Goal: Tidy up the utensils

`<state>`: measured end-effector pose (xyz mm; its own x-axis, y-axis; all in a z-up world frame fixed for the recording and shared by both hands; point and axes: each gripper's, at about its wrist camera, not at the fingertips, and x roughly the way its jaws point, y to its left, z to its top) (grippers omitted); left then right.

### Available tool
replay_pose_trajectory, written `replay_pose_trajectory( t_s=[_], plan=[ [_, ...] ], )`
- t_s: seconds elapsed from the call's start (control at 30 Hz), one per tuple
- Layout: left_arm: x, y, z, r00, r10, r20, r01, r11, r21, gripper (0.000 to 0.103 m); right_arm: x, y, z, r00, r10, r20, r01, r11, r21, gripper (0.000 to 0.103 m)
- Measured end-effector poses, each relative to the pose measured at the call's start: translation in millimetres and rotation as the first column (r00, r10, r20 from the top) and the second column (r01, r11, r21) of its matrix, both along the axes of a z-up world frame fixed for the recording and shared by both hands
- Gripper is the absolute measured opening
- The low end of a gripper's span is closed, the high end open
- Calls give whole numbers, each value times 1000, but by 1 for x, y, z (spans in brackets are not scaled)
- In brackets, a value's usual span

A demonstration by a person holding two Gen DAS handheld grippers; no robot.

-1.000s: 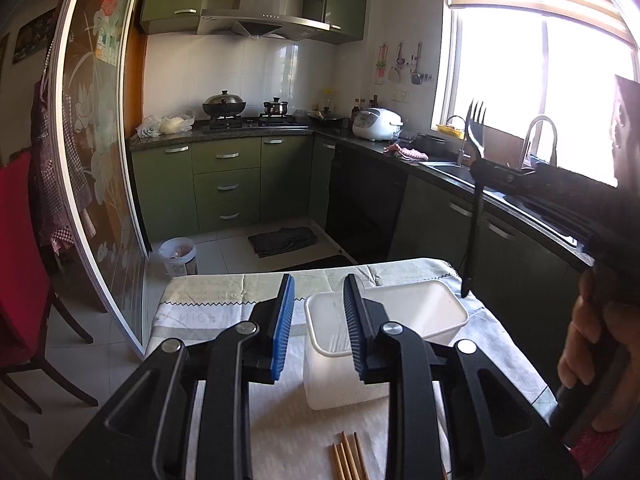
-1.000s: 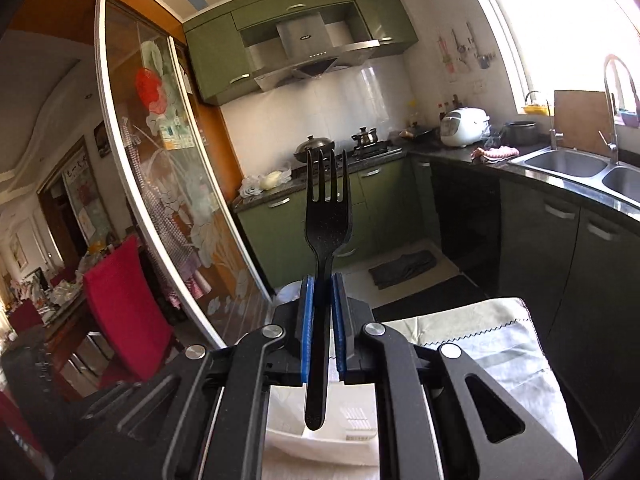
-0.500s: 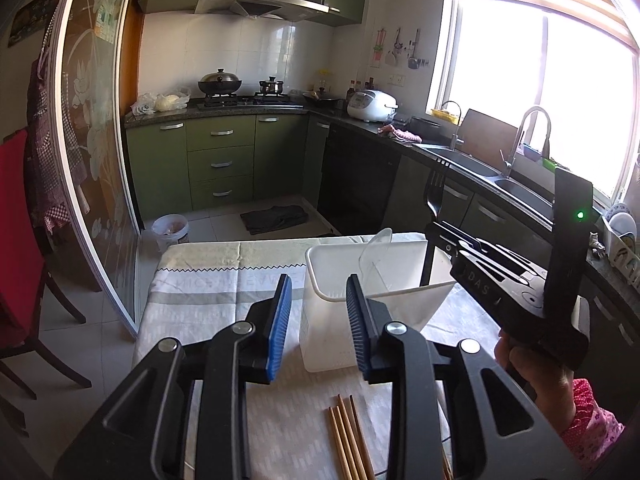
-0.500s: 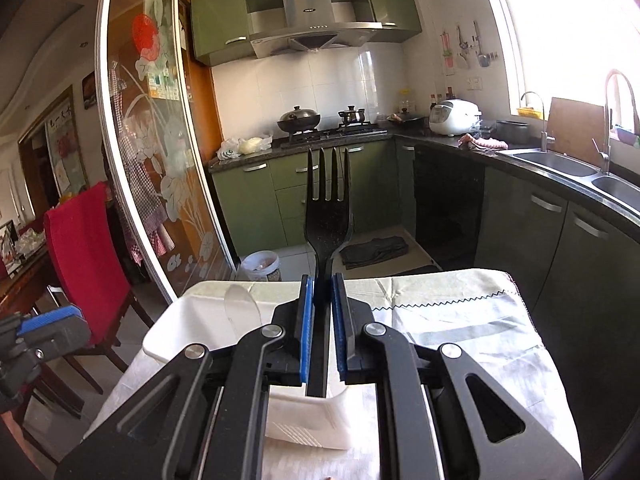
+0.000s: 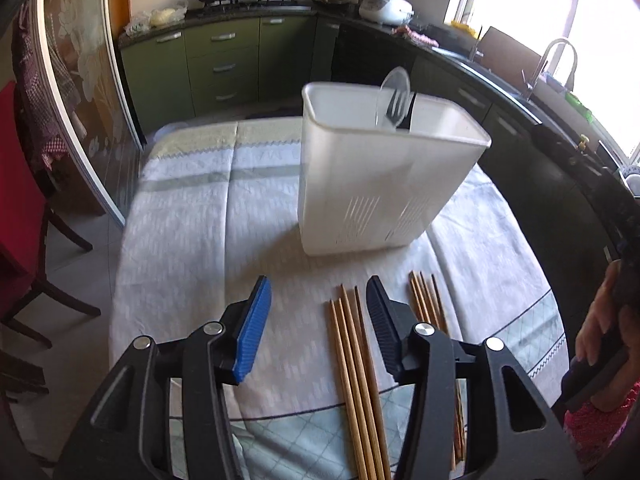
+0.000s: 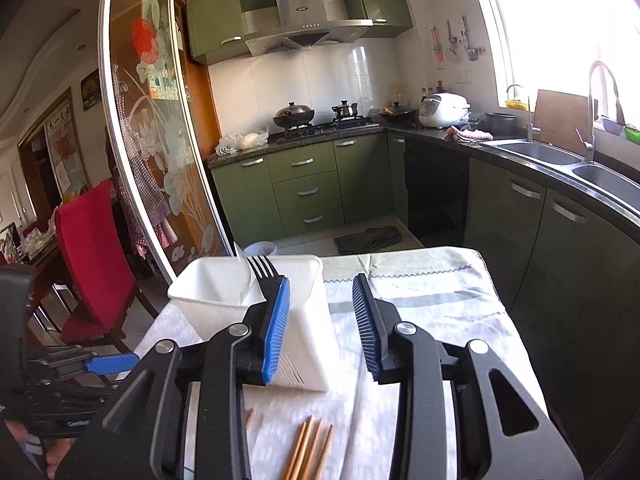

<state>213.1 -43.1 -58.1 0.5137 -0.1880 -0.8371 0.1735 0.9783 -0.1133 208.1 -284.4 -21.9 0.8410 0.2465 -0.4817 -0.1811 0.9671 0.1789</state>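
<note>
While the white plastic bin (image 5: 372,184) stands upright on the cloth-covered table (image 5: 192,240), it holds two utensils: a black fork (image 6: 262,270), tines up, leaning at the rim, and a clear plastic spoon (image 5: 394,94) w/ its bowl poking above the edge right beside the fork. Bin is tall, rectangular, translucent-white, w/ slotted vents low on its walls.

Wooden chopsticks (image 5: 352,360) lie loose on the cloth in front of the bin, in two bunches, tips toward it; slim, plain tan sticks, roughly parallel.

Left gripper (image 5: 318,320) is over the chopsticks, jaws just been widening, one bunch lying under the gap but pads not pressing on it – released. Right gripper (image 6: 322,320) sits just beside the bin, jaws just been parting too, nothing between them; fork is free of it, inside the bin. A hand (image 5: 604,344) shows at the right edge in the left wrist view.
</note>
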Motion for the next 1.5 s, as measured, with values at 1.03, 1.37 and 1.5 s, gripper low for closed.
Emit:
replay_pose_trajectory(
  t_s=[1.03, 1.37, 1.5],
  plan=[
    [4, -50, -89, 951, -20, -310, 75, 983, 166, 14, -26, -30, -44, 958, 80, -274, -99, 993, -57, 38],
    [7, -29, -79, 960, -1, -279, 55, 981, 187, 6, -1, 7, -99, 786, 166, -596, -258, 964, -71, 38],
    [7, -17, -73, 965, 5, -263, 45, 982, 181, 6, 10, 21, -121, 715, 160, -680, -279, 958, -67, 37]
  ],
)
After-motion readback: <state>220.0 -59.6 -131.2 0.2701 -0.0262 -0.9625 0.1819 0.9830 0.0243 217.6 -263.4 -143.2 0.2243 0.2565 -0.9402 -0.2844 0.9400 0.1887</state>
